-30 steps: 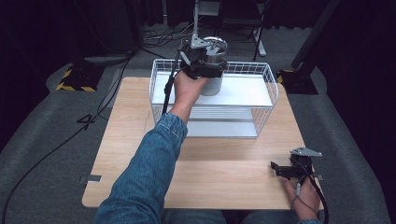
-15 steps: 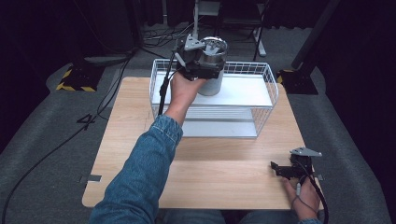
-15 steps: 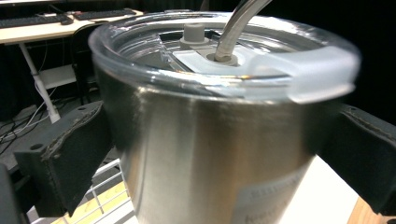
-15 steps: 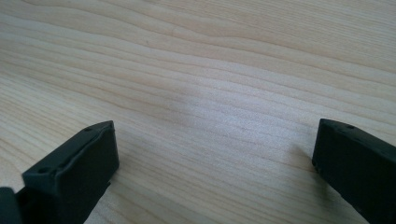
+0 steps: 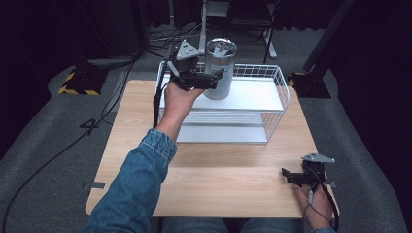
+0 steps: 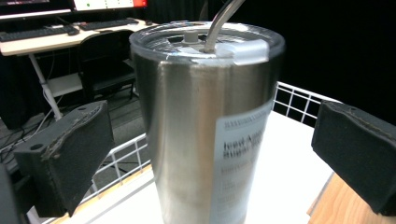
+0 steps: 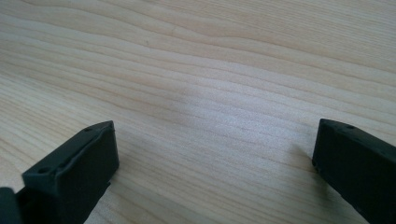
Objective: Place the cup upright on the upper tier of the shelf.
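Two grippers are under my control, and from the high view I see the left gripper held up at the far left corner of a white wire basket that sits on the far half of the light wooden table. A stainless steel tumbler stands upright on the white shelf inside the basket, at its far left end, and my left gripper's black jaws reach toward its side; from this angle I cannot tell whether they touch it. My left forearm, in a denim sleeve, stretches across the table toward the basket. The right gripper rests low on the near right part of the table, well apart from the basket, with my right hand behind it. In the left gripper view, the tumbler stands between the two black jaws, which are spread wide with a clear gap on each side of its wall; it has a clear lid, a metal straw and a white label whose print is too blurred to read. The basket's wire rim runs behind it. In the right gripper view, the jaws are spread far apart over bare wood grain, gripping nothing.
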Tool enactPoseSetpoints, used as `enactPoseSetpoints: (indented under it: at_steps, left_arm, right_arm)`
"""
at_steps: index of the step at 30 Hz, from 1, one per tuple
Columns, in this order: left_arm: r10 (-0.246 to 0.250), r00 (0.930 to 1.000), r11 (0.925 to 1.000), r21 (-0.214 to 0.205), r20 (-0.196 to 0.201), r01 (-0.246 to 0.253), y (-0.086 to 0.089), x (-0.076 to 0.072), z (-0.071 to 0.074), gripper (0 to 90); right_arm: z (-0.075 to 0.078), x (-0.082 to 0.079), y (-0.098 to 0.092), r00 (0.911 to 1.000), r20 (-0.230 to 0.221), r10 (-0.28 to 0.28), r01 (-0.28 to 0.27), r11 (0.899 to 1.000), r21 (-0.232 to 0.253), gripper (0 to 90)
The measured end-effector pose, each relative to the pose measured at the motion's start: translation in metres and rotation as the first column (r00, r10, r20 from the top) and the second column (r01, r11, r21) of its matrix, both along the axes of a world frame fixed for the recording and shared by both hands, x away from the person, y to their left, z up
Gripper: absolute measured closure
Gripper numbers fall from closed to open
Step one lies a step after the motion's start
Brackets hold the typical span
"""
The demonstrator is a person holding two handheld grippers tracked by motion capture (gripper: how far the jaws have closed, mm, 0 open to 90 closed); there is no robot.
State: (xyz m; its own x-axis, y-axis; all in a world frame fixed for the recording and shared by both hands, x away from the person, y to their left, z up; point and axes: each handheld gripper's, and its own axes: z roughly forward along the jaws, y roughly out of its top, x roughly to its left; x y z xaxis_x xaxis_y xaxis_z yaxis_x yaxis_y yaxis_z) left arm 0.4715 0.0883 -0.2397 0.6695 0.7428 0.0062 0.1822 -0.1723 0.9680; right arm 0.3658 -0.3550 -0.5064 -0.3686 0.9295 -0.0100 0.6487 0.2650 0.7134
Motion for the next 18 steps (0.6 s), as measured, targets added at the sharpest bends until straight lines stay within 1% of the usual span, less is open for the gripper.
enactPoseSetpoints:
  at_steps: [4,9,12,15,18]
  left_arm:
    - [-0.011,0.9999,0.9999,0.012,0.006,0.010,0.012,-0.017,0.002,0.0]
    - [-0.026,0.9996,0.9996,0.004,0.012,0.026,0.026,-0.038,0.001,0.0]
    - [-0.039,0.9992,0.9992,-0.002,0.011,0.039,0.033,-0.051,-0.002,0.0]
    - [-0.045,0.9987,0.9988,-0.021,0.023,0.045,0.040,-0.064,-0.006,0.0]
    - [-0.051,0.9985,0.9983,-0.027,0.022,0.052,0.046,-0.075,-0.009,0.0]
  right_arm:
    - [0.000,0.000,0.000,1.0000,0.002,-0.001,0.001,1.000,0.000,0.4]
    - [0.000,0.000,0.000,1.0000,0.001,0.000,0.000,1.000,0.000,0.4]
    - [0.000,0.000,0.000,1.0000,0.000,0.000,0.000,1.000,-0.001,0.4]
    - [0.000,0.000,0.000,1.0000,0.001,0.001,-0.001,1.000,-0.001,0.4]
    - [0.000,0.001,0.000,1.0000,0.000,0.000,0.000,1.000,0.000,0.4]
